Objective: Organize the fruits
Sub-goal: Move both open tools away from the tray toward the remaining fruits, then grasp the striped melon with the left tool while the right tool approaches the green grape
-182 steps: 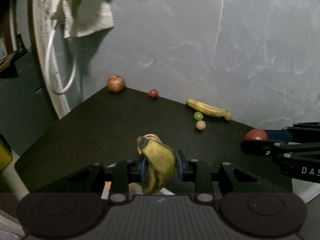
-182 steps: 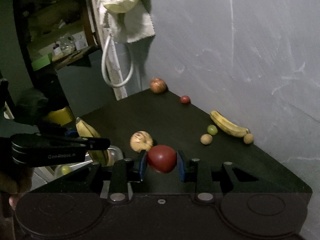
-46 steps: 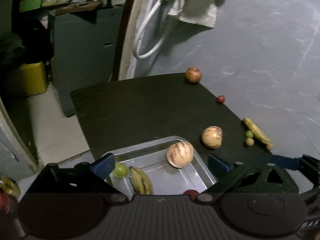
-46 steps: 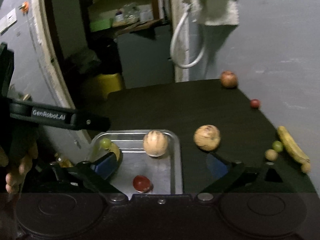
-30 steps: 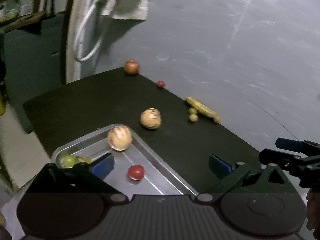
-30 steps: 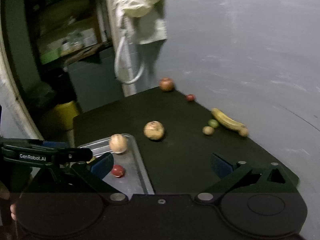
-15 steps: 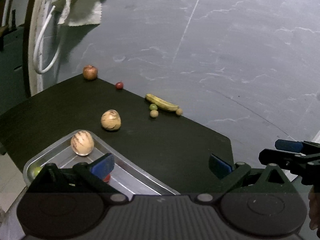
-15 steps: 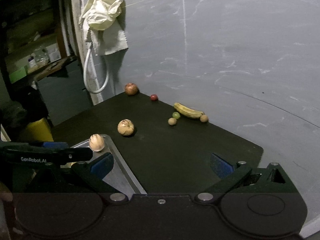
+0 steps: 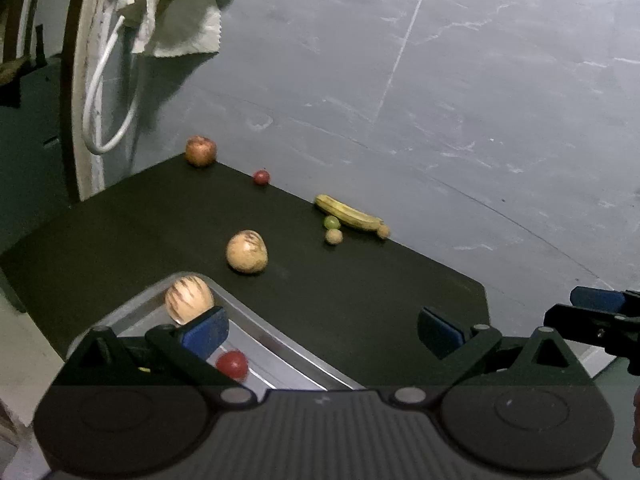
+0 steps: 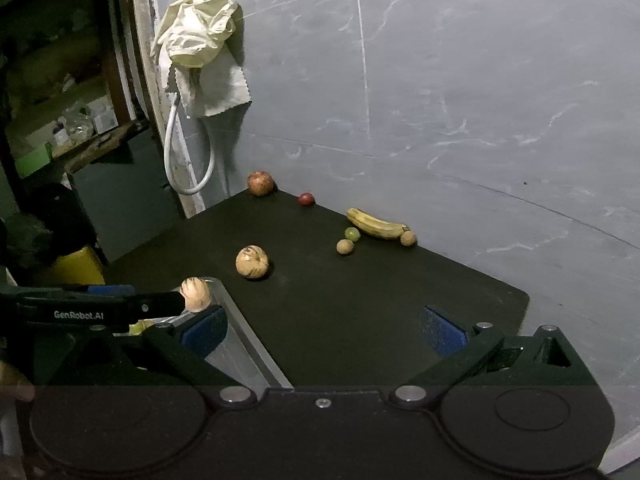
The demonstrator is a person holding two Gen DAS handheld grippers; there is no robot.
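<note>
Both grippers are open and empty, held above the near edge of a black table point(image 9: 120, 240). My left gripper point(image 9: 322, 330) hovers by a metal tray point(image 9: 280, 356) that holds a striped tan fruit point(image 9: 189, 299) and a red tomato point(image 9: 232, 364). My right gripper point(image 10: 324, 330) sees the same tray point(image 10: 244, 340) at its left. On the table lie a tan round fruit point(image 9: 247, 251), a banana point(image 9: 348, 213), a green grape point(image 9: 331, 222), two small brown fruits point(image 9: 333, 236), a small red fruit point(image 9: 261, 177) and an apple point(image 9: 200, 151).
A grey marble wall point(image 9: 440, 100) runs behind the table. A cream cloth point(image 10: 200, 32) and a white hose point(image 10: 176, 152) hang at the wall's left end. A yellow container point(image 10: 72, 266) stands on the floor to the left.
Both grippers have swung from over the tray toward the table and wall. The banana and tomato I held earlier lie released in the tray. Both jaws stay open.
</note>
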